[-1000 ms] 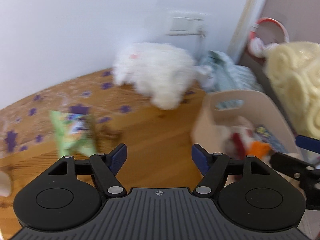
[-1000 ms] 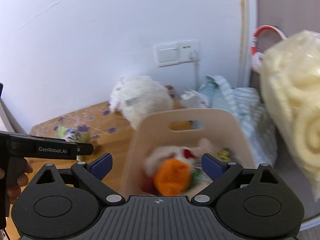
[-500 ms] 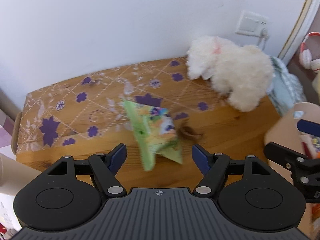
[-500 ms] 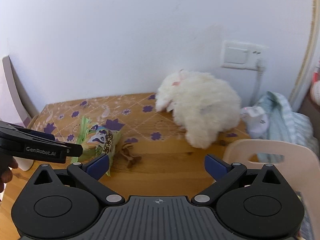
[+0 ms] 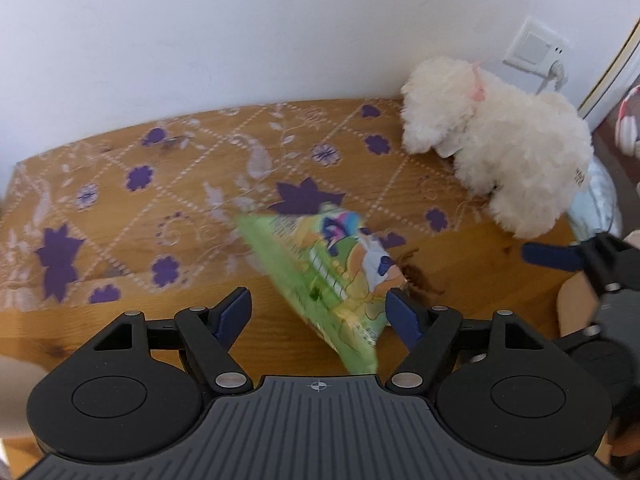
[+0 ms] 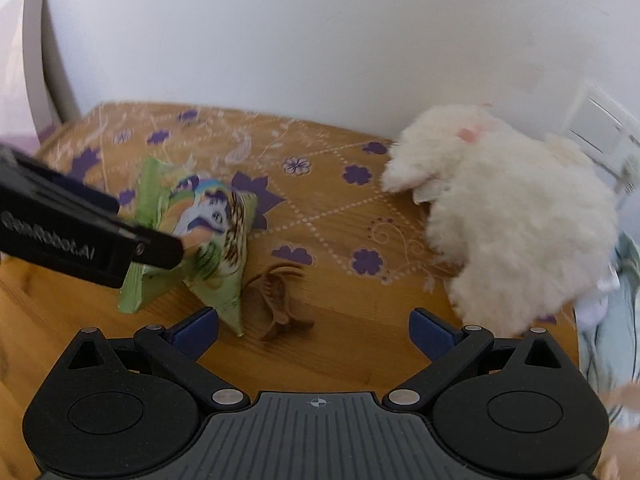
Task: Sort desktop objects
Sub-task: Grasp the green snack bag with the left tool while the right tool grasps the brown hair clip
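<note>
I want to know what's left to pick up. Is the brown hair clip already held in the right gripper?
No: the brown hair clip lies on the table between the open fingers of the right gripper, untouched.

Counted around the white plush toy (image 6: 508,216): one plush toy itself, lying at the back right of the one wooden table (image 6: 360,320). One green snack packet (image 6: 200,236) lies well to its left – a single bag, no second. One brown hair claw clip (image 6: 280,300) sits between the packet and the plush, just beside the packet. One wall socket plate (image 5: 534,46) is behind the plush. Two grippers are in view – one left (image 5: 318,314), one right (image 6: 314,330).
</note>
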Demonstrator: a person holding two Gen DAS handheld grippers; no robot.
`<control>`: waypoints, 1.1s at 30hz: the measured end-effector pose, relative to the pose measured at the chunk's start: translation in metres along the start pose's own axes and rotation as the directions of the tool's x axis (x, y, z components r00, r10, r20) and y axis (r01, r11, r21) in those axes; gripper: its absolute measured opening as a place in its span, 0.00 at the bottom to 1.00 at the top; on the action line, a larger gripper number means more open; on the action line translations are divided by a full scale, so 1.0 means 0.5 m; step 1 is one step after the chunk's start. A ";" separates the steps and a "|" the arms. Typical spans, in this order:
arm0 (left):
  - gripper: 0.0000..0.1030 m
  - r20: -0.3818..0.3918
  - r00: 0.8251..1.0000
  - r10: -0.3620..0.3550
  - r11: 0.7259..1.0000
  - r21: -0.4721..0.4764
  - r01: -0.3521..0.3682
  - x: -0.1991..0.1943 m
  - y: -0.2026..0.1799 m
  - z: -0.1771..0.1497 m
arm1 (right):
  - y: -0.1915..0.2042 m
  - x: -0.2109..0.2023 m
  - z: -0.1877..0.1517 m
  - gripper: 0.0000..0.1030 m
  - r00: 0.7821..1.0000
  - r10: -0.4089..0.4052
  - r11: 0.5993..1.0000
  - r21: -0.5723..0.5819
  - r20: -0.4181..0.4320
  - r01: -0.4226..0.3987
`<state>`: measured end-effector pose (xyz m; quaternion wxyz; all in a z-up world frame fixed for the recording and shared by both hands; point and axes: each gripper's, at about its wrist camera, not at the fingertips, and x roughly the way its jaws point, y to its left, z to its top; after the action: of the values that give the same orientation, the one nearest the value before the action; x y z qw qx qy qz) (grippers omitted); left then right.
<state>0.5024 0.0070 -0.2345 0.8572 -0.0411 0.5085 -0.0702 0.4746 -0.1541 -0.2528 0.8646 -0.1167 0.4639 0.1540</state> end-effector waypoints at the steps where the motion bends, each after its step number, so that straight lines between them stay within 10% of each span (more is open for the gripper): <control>1: 0.73 0.004 1.000 -0.018 1.000 -0.007 0.018 0.004 -0.001 0.005 | -0.001 0.009 0.001 1.00 1.000 -0.003 1.000 -0.013 -0.005 0.003; 16: 0.75 0.004 0.996 -0.087 0.985 -0.148 0.086 0.068 0.003 0.047 | -0.035 0.067 -0.001 0.87 0.999 -0.002 0.999 0.053 -0.034 0.004; 27: 0.65 0.007 0.998 -0.060 0.995 -0.084 0.060 0.101 -0.016 0.058 | -0.036 0.074 -0.003 0.47 0.999 0.018 0.992 0.127 -0.040 -0.013; 30: 0.61 0.013 0.997 -0.070 0.994 -0.084 0.071 0.101 -0.011 0.055 | -0.038 0.069 -0.002 0.18 0.999 0.008 0.988 0.157 -0.051 0.000; 33: 0.58 0.019 0.997 -0.073 0.995 -0.067 0.074 0.098 -0.010 0.051 | -0.041 0.066 -0.004 0.17 0.998 0.008 0.985 0.172 -0.061 0.003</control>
<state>0.5476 -0.0057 -0.2639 0.8564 -0.0894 0.5016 -0.0841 0.4980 -0.1687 -0.2801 0.8565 -0.0456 0.5021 0.1108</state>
